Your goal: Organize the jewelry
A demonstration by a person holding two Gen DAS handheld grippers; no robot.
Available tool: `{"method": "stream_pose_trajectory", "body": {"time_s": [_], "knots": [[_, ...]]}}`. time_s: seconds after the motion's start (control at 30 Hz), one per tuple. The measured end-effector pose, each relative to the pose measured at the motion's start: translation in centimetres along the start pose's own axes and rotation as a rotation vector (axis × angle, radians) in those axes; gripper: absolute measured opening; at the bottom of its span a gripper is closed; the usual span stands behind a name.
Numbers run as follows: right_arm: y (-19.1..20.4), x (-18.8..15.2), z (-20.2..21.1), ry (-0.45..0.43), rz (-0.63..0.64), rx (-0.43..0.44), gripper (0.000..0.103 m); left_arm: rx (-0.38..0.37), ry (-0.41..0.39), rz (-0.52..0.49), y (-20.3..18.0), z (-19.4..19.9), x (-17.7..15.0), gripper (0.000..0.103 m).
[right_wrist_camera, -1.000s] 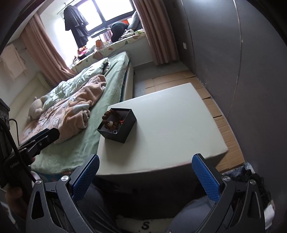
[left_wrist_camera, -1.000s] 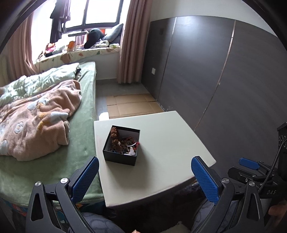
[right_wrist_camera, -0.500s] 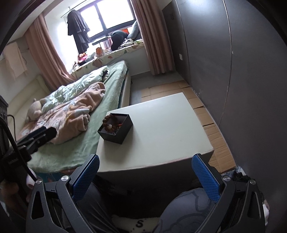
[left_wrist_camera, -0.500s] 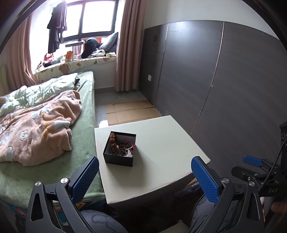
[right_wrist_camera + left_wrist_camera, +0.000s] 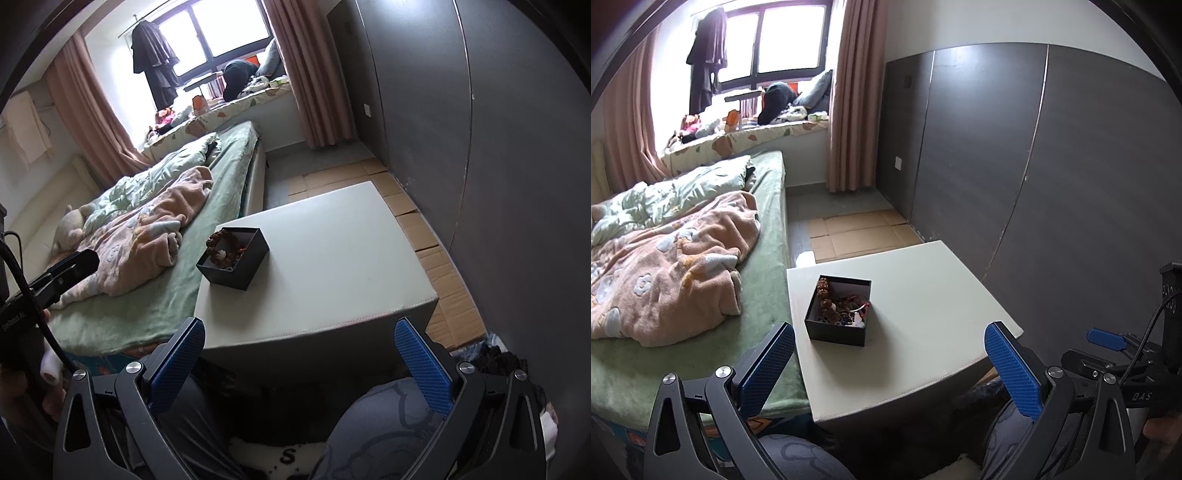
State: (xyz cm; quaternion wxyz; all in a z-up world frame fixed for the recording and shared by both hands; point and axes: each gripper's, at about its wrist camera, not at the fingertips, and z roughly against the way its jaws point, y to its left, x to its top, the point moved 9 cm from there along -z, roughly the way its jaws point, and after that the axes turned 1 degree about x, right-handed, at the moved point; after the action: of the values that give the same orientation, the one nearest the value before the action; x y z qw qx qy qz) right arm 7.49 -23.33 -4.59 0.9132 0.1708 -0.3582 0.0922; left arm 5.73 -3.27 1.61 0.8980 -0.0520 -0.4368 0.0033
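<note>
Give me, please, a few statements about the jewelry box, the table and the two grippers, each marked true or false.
1. The black box has no lid on it, and beaded jewelry lies inside. True.
2. The box stands in the middle of the white table. False: it sits near the table edge beside the bed.
3. The left gripper is open and holds nothing. True.
4. The right gripper is shut on a bracelet. False: it is open and empty, held short of the table.
5. Loose jewelry lies on the tabletop. False: all visible pieces are in the box.
</note>
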Motion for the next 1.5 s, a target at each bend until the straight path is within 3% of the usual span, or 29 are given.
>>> {"method": "stream_pose_trajectory", "body": {"time_s": [1.5], "knots": [[2.0, 0.4, 2.6, -0.006, 0.046, -0.008, 0.103, -0.028, -0.005, 0.031, 0.7, 2.3, -0.2, 0.103]]}}
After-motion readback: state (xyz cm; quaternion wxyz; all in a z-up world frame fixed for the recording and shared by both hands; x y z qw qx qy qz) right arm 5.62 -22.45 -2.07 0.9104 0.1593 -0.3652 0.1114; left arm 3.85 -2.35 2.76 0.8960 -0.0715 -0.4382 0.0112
